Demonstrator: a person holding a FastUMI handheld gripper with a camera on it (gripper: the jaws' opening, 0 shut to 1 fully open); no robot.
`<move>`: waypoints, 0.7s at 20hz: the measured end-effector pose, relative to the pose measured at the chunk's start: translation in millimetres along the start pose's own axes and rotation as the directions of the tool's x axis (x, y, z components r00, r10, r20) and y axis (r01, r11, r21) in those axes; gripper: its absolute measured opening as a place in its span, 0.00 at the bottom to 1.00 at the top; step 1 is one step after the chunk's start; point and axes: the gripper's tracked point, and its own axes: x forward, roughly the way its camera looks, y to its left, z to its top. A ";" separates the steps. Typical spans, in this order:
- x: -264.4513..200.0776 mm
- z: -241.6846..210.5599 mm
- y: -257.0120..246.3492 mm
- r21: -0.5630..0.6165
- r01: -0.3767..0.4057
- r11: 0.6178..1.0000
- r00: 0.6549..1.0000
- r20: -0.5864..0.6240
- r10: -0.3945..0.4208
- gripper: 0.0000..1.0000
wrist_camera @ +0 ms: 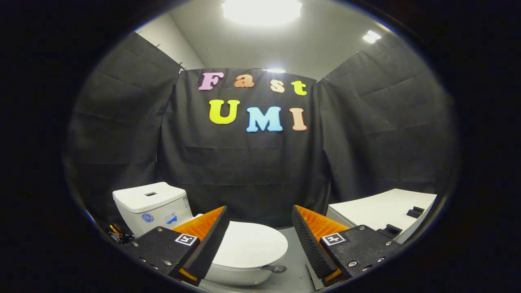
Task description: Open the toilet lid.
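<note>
Black cloth booth wall (252, 171) stands well beyond the tongs, under a white ceiling with bright lamps (262, 10). White ceramic toilet (228, 272) sits on the grey floor (295, 268), low and just ahead of the fingers. Its white rectangular cistern (152, 207) rises beyond the left finger. A white flat-topped bench (378, 209) with two small black blocks (415, 211) lies beyond the right finger. The smooth white oval toilet lid (252, 246) is down, closed over the bowl, seen between the two fingers and partly behind the left one. The tongs (258, 240) are spread wide, holding nothing, apart from the lid. A small dark tab (274, 268) projects at the lid's near rim.
</note>
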 end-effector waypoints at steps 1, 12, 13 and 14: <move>1.7 -0.6 -2.0 0.001 0.008 1.000 1.000 0.002 -0.008 0.95; 27.0 -81.6 -20.7 0.111 0.023 0.994 0.996 -0.093 -0.013 0.95; 30.1 -85.7 -22.1 0.140 0.028 0.990 0.995 -0.097 -0.014 0.95; 33.6 -90.7 -22.4 0.167 0.030 0.986 0.995 -0.100 -0.013 0.95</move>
